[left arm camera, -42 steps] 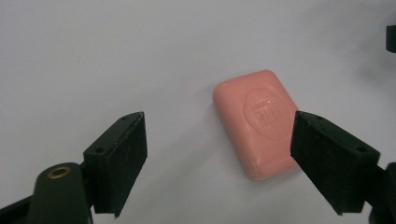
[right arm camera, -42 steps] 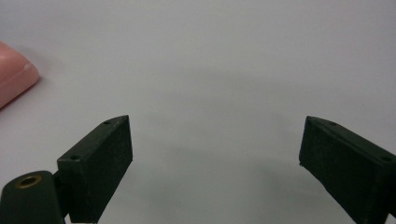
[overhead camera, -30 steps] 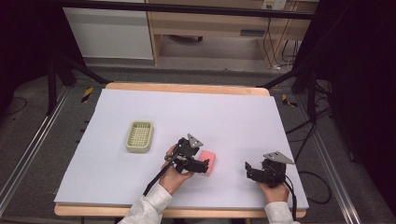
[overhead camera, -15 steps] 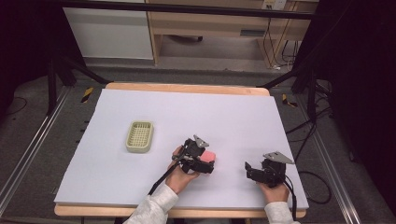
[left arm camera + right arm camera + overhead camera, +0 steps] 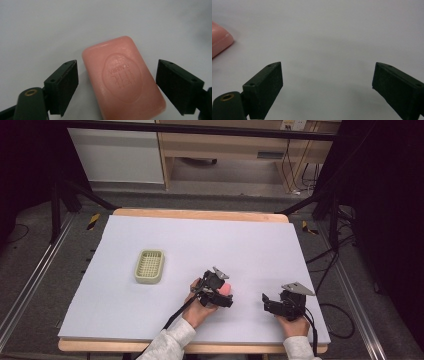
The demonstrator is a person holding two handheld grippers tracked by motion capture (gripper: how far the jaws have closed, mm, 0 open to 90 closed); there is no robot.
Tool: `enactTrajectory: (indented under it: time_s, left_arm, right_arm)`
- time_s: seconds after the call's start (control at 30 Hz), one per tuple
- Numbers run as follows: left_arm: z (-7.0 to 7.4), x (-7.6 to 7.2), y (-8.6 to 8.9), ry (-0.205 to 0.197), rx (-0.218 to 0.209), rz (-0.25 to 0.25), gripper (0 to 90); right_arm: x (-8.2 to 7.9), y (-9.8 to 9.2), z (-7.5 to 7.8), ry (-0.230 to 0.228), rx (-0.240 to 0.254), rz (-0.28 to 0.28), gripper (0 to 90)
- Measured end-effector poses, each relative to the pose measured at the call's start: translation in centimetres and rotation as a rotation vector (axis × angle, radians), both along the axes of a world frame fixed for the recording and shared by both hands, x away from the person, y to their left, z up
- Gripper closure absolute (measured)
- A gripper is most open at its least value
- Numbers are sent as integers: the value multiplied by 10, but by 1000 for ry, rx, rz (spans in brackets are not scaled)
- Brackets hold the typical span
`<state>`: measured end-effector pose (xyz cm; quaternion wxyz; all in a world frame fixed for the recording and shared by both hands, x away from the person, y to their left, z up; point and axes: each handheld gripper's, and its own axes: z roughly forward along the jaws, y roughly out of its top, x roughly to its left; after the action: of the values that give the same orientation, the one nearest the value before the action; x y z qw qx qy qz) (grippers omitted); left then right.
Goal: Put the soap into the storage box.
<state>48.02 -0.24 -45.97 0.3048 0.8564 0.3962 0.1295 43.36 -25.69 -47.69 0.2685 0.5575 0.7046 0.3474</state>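
A pink bar of soap with an embossed stamp lies flat on the white tabletop. In the left gripper view my left gripper straddles it, with a gap between each black pad and the bar's sides. Its jaws have just been closing a little with the soap between them, and no pad presses on it. In the high view the left gripper hangs over the soap and covers most of it. My right gripper rests open to the right, with nothing between its fingers. A corner of the soap shows in the right gripper view.
A pale green slotted soap dish sits on the table to the left of the soap. A wooden edge runs along the table's far side. Cables trail from both grippers toward the near edge.
My left gripper has moved right and lower over the soap, which now shows less in the high view. The right gripper has stayed put.
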Motion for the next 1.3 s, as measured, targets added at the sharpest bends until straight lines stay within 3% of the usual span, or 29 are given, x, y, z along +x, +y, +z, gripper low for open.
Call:
enactTrajectory:
  time_s: [0.57, 0.83, 1.07, 1.3]
  left_arm:
    - [-4, 3, -3, 36, -17, 33, 248]
    - [-3, 2, -5, 36, -4, 29, 290]
    - [-2, 3, -4, 70, -12, 29, 347]
    - [0, 3, -8, 71, 21, 30, 360]
  right_arm:
    - [0, 1, 0, 3, -1, -1, 100]
    - [0, 0, 0, 5, -2, 1, 100]
    - [0, 0, 0, 5, -2, 2, 100]
    - [0, 1, 0, 7, 1, 1, 100]
